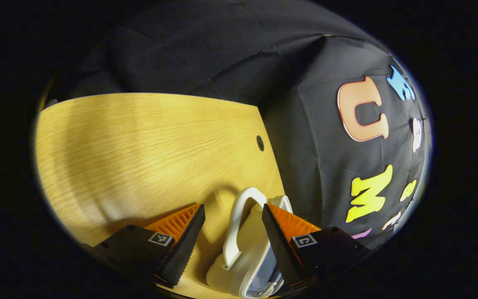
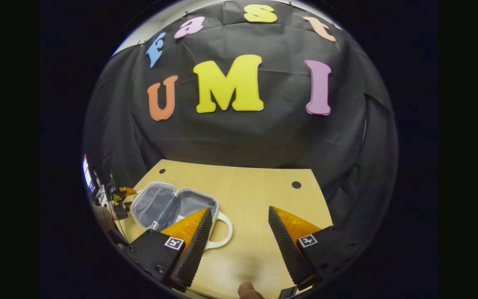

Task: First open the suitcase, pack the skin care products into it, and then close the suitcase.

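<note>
**Suitcase open, nothing in it yet**

Risk: the suitcase (image 2: pixel 172 207) is light and unanchored on the table (image 2: pixel 255 187); a push on its handle (image 1: pixel 239 224) could slide it off the near edge. The left gripper (image 1: pixel 232 232) has its fingers spread, straddling that handle without touching. The right gripper (image 2: pixel 239 241), also spread and empty, hangs right of the suitcase. No skin care products identifiable.

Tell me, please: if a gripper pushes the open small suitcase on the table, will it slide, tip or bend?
The suitcase lies open and flat on the smooth wooden table, so it would probably slide rather than tip. Its shell looks rigid, so little bending is likely. It looks empty, so probably light. Its looped handle may catch a finger.
</note>
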`<state>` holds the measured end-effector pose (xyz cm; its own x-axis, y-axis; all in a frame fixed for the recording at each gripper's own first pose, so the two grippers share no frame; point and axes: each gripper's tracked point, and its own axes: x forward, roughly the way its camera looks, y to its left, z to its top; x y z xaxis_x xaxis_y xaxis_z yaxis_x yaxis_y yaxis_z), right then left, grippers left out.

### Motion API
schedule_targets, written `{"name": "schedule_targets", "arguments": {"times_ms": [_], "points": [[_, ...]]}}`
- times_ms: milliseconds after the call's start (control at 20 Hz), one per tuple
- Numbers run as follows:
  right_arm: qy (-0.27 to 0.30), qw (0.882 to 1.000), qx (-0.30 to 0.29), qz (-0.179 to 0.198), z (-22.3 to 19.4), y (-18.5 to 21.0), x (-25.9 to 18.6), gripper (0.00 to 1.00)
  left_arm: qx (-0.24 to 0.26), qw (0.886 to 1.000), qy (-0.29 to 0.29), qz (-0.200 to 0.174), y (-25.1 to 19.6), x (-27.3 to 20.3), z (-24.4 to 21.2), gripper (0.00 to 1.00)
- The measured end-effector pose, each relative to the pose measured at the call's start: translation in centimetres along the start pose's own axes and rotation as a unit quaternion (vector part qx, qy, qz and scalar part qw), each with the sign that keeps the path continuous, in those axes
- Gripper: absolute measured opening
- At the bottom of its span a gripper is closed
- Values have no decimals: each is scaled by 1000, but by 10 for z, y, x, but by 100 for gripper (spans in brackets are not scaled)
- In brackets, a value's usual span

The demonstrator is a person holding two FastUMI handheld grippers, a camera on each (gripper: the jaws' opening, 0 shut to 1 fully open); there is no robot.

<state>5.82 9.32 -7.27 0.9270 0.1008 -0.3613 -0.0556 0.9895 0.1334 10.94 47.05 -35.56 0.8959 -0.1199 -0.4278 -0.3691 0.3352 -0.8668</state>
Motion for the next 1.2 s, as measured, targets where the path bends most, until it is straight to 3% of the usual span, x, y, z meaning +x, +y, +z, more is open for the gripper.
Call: {"name": "schedule_targets", "arguments": {"times_ms": [50,100,200,250,300,400,550,800,1050,1200], "points": [[0,1000,7,-8,0,-9,-1,81,-8,1000,2,-2,0,1,2,83],[2,1000,13,-13,1,-17,-2,78,-19,1000,5,-9,-4,4,-1,53],[4,1000,23,-20,-1,-28,-4,81,-28,999,5,-24,-13,3,-2,26],[2,999,24,-22,0,-33,-5,78,-24,1000,4,-14,-10,3,-2,29],[1,999,25,-24,2,-38,-7,81,-26,1000,5,-10,-9,2,-2,19],[-14,999,25,-31,11,-48,-10,81,-21,1000,0,-2,-16,-4,-1,13],[-39,999,13,-30,26,-57,-19,77,47,998,-26,-11,-53,-21,8,7],[-65,998,9,-2,41,-66,-30,81,163,985,-46,-27,-143,-50,6,5],[-77,997,0,22,45,-82,-39,81,276,956,-67,-67,-244,-76,-44,5],[-76,996,0,38,41,-92,-43,81,361,927,-71,-66,-279,-82,-90,5]]}}
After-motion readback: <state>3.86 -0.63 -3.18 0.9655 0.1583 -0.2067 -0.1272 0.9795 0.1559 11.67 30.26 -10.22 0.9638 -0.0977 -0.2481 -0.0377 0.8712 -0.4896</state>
